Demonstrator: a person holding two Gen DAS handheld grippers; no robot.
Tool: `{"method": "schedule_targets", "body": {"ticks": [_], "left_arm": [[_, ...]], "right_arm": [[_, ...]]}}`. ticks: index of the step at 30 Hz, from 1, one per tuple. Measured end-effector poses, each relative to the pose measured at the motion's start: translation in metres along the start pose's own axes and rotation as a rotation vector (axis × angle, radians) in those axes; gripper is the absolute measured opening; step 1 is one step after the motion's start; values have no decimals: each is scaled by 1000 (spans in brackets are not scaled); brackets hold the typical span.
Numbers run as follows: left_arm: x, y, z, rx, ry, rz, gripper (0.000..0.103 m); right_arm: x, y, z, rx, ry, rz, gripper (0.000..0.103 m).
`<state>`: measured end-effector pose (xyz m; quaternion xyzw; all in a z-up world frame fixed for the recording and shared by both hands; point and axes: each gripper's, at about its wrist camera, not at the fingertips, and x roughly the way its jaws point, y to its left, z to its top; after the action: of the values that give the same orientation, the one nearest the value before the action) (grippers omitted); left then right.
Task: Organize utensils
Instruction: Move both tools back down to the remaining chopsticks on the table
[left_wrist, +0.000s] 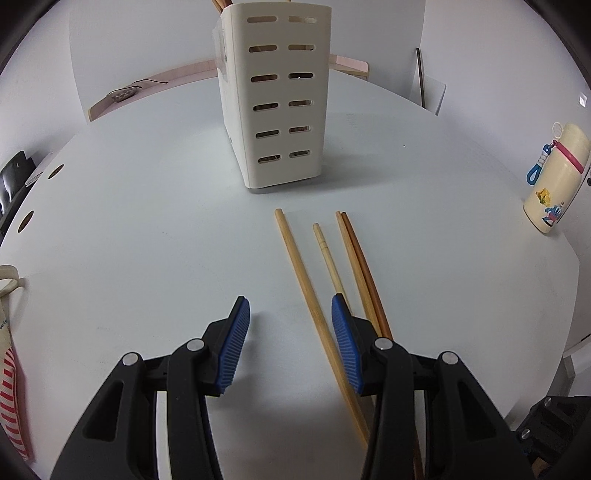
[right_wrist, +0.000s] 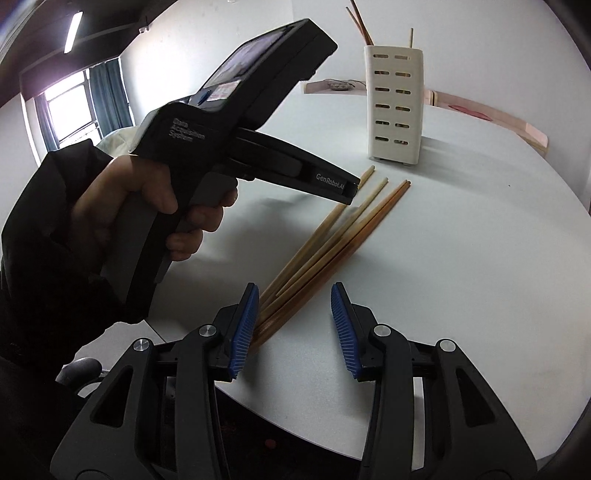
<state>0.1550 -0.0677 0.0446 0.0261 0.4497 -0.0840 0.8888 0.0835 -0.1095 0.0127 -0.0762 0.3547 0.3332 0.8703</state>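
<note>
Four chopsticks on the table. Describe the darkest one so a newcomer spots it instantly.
Start at the white slotted utensil holder standing on the table. In front of it lie four chopsticks; the reddish-brown chopstick is the rightmost in the left wrist view, pressed against a paler one, and the only dark one.

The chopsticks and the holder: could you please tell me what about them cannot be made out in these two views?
- Near ends of the chopsticks: left wrist view, hidden under the left gripper's right finger.
- Right wrist view: their near ends are covered by the right gripper's left pad, and slightly blurred.
- Contents of the holder: only brown glimpses through slots; top cut off by the frame edge.
</note>
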Motion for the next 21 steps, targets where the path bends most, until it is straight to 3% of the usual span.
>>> {"method": "schedule_targets", "body": {"ticks": [11, 19, 21], "left_arm": [[8, -1, -3, -11, 30, 12, 45], [9, -1, -3, 12, 30, 29, 44], [9, -2, -3, 23, 24, 39, 40]], "right_arm": [[5, 1, -3, -3, 48, -87, 39], [7, -7, -3, 30, 53, -100, 38], [7, -11, -2, 45, 54, -114, 31]]}}
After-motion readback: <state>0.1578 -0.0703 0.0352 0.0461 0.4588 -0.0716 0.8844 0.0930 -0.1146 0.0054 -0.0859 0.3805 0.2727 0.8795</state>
